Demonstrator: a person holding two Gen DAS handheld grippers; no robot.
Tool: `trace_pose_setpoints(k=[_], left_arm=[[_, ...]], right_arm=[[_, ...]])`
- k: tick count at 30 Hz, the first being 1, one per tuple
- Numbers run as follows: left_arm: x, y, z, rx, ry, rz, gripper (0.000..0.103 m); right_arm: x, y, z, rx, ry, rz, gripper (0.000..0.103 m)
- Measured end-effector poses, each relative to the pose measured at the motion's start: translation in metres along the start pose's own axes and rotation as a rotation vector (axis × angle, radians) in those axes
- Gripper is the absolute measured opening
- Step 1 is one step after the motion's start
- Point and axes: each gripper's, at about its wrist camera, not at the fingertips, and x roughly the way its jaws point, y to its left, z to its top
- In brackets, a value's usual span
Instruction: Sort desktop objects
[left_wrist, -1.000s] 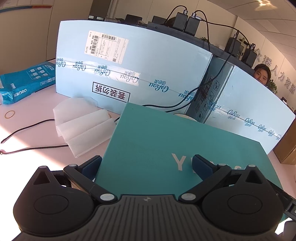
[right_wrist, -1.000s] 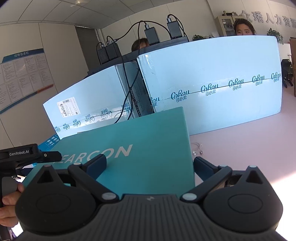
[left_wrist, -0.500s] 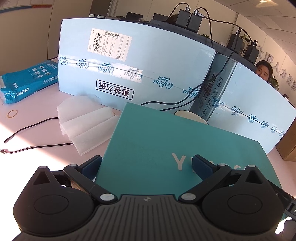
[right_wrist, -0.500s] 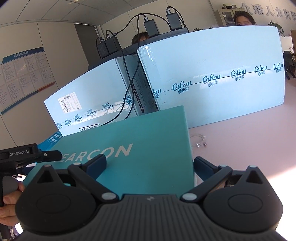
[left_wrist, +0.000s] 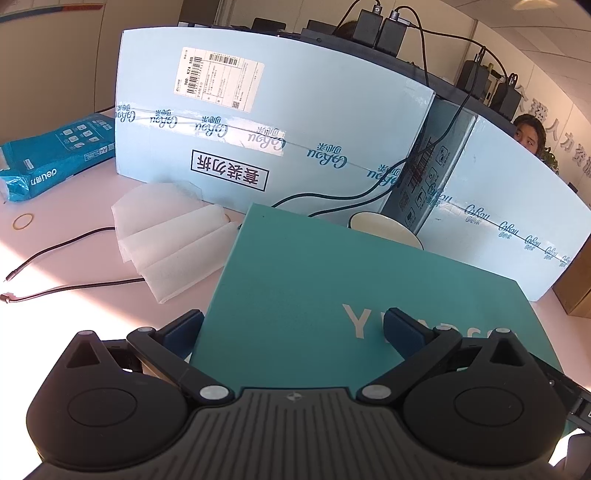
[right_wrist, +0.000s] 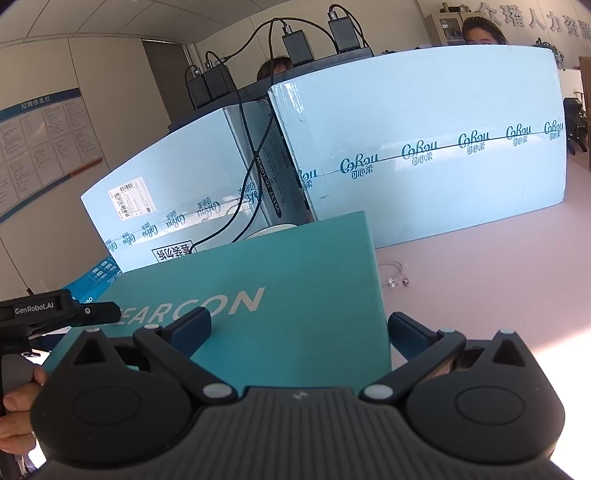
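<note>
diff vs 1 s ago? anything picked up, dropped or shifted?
Both wrist views have crept forward and tipped down slightly: the light blue cartons sit a bit lower and larger, and more of the white cup shows past the teal box. Nothing taken or released. The left gripper and right gripper remain open, straddling the box's corners. The foam sheets, cable and rubber band are unmoved.

The teal box (left_wrist: 314, 295) hides most of the cream bowl (left_wrist: 384, 226) behind it and its own printed word behind the left tool (left_wrist: 291, 326). The label (left_wrist: 218, 79) text on the pale-blue carton (left_wrist: 314, 122) is unreadable.
</note>
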Motion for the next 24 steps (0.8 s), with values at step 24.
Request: trace_pose_setpoints(k=[24], left_arm=[[0.011, 0.0, -0.007, 0.028, 0.025, 0.01, 0.103]], right_arm=[[0.009, -0.007, -0.009, 0.013, 0.053, -0.004, 0.103]])
